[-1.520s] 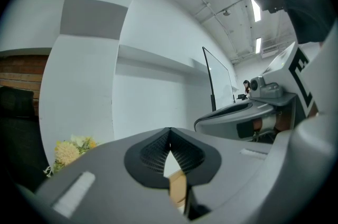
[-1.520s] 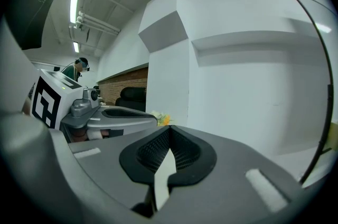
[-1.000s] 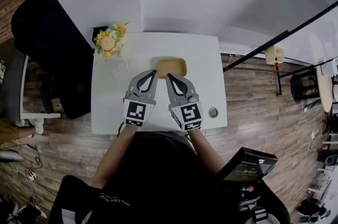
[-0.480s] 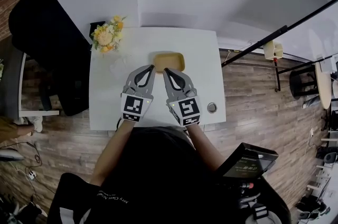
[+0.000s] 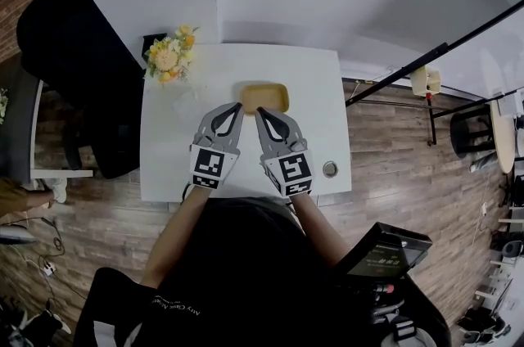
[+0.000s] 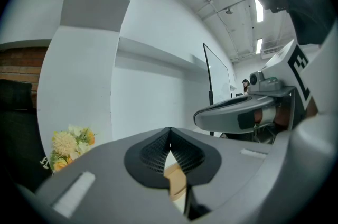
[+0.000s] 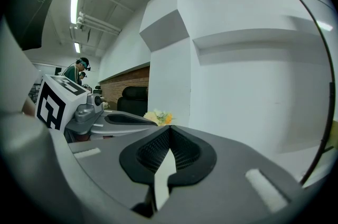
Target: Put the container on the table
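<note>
On the white table (image 5: 318, 120), a shallow tan container (image 5: 264, 96) sits flat, just beyond both gripper tips, with a flower bouquet (image 5: 170, 57) nearby. The left gripper (image 5: 237, 108) and the right gripper (image 5: 261, 115) lie side by side, each with its jaws pressed together and holding nothing.

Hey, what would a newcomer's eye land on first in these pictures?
A shallow tan rectangular container sits in the middle of the white table, with the left gripper and right gripper side by side just before it, jaws shut. A bouquet of yellow and cream flowers stands at the far left corner.
</note>
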### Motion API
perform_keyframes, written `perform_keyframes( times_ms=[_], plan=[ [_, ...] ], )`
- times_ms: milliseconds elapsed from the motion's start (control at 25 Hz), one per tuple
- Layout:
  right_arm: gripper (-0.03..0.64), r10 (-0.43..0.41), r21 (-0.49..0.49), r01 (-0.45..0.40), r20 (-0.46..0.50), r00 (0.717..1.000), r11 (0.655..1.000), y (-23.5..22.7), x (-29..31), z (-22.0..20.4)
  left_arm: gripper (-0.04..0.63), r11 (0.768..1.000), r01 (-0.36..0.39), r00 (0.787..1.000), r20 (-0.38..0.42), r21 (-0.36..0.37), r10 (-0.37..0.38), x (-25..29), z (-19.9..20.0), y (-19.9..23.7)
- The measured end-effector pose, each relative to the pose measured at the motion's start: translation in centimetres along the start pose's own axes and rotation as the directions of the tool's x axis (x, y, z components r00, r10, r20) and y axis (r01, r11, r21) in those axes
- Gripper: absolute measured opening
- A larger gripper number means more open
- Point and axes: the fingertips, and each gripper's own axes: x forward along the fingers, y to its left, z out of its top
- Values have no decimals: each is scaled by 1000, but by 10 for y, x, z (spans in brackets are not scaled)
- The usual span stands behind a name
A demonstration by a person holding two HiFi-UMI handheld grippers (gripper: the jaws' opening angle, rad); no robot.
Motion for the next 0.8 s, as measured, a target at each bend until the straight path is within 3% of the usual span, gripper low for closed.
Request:
perform_keyframes(
  times_ms=[800],
  plan=[
    [12, 33, -7, -34, -30, 999, 999, 7, 4, -7, 2, 1000, 8, 1000, -22, -10, -8, 3, -8, 0]
  ],
)
